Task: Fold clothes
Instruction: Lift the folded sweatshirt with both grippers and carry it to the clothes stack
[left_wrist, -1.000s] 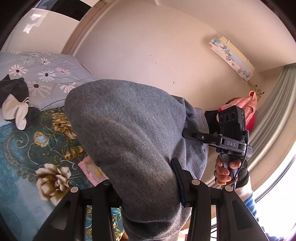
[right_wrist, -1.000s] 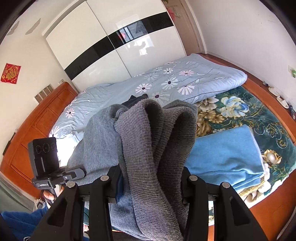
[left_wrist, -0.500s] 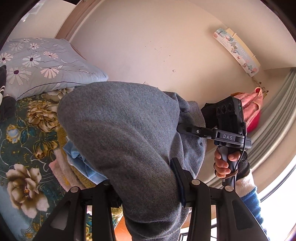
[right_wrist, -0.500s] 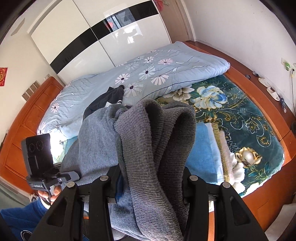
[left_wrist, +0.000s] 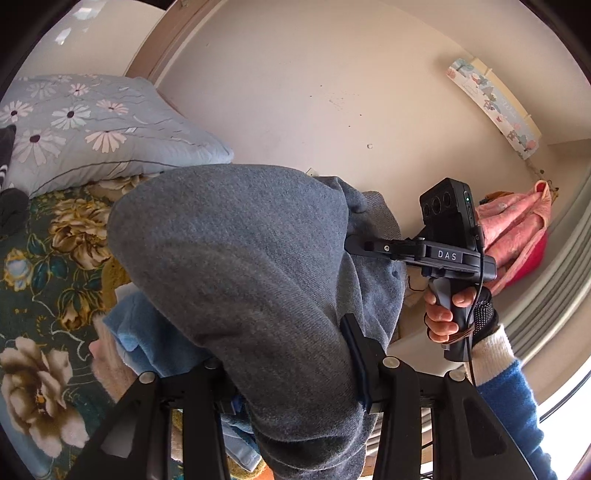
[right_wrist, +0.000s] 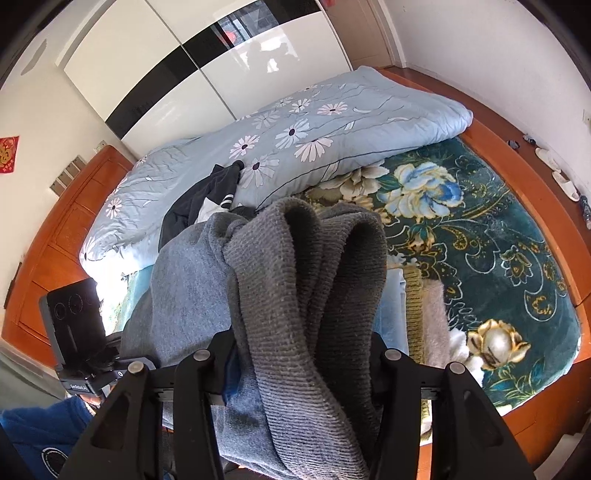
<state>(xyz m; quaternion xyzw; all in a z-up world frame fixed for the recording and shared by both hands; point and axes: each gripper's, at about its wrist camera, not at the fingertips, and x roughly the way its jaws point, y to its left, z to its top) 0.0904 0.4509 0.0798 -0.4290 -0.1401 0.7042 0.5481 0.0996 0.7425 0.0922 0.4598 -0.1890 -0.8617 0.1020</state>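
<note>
Grey garment (left_wrist: 240, 266) hides both claw tips; folded stack mostly covered.

A bed (right_wrist: 517, 258) with an orange-brown wooden frame fills the room, covered by a dark teal spread (right_wrist: 498, 236) printed with large cream and blue flowers. A pale blue quilt (right_wrist: 314, 136) with white daisies lies bunched along its far side. Behind it stands a glossy white wardrobe (right_wrist: 177, 74) with a black band across its sliding doors, catching bright reflections. The walls are plain cream; a small red hanging (right_wrist: 8, 153) sits on one, and a long pastel picture strip (left_wrist: 491, 107) on another. White slippers (right_wrist: 561, 181) rest on the floor by the wall. Strong daylight enters at a window edge (left_wrist: 569, 391) beside pale pleated curtains (left_wrist: 557, 273).
</note>
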